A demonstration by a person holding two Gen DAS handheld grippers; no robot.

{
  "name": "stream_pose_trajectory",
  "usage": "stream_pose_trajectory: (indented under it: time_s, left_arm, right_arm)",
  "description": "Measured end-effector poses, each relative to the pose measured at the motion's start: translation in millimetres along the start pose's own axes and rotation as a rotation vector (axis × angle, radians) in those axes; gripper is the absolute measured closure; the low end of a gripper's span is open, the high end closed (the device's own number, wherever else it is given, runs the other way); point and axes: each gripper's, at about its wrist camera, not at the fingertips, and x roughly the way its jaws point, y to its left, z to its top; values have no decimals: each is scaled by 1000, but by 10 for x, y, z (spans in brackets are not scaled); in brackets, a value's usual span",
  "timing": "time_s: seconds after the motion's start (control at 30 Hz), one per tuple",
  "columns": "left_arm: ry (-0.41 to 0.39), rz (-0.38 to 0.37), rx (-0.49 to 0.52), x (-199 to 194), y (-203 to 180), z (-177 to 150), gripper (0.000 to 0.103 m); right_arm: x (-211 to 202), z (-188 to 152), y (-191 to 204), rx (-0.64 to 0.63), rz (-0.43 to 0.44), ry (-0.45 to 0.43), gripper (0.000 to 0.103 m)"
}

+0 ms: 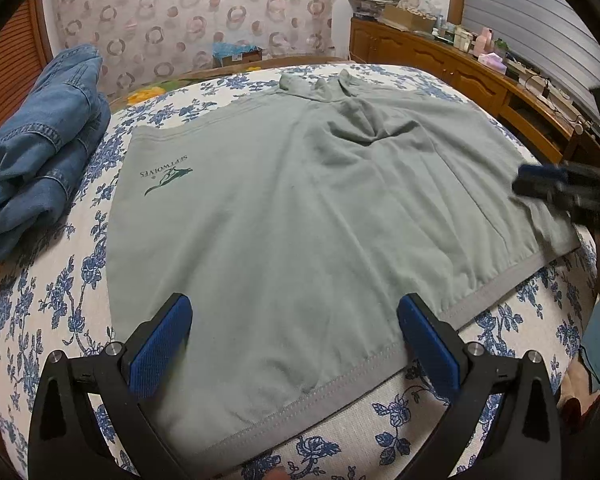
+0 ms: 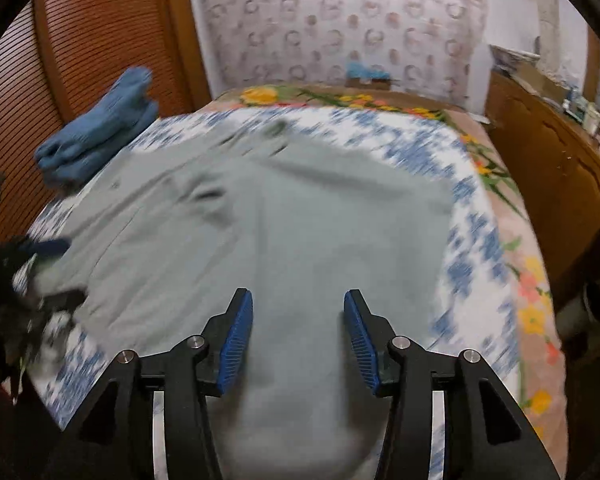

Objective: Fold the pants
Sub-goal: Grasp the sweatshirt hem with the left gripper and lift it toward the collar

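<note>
Grey pants (image 1: 300,208) flat on floral bedsheet (image 1: 60,300), left tongs (image 1: 294,344) and right tongs (image 2: 298,336) both agape, empty

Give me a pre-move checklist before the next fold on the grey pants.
1. Grey pants spread out on the bed: ok.
2. Left claw open, nothing pinched: ok.
3. Right claw open, over the fabric, not gripping: ok.
4. Wrinkles near the far end smoothed: not ok.
5. Folded jeans clear of the pants: ok.
6. Right claw steady: not ok, its view is motion-blurred.
</note>
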Motion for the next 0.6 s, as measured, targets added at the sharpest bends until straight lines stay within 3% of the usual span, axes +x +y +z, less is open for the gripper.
stream_pose_trajectory:
  time_s: [0.2,0.33,0.53,0.6]
  left_arm:
    - [-7,-57,-26,-68,63,-8,1]
    - [-62,-90,-75,-261,214,-27,4]
    - [-119,-35,-121,-528,521,-229,23]
    - [-116,-28,-128,-537,590,-298,35]
  right_arm:
    - [-267,-259,34,-28,-58,-15,46]
    - [-412,-339,42,-48,-76,-15,42]
    - [-504,-362,140,-56,-82,-15,40]
    - [-490,-385,115,-54,-81,-17,40]
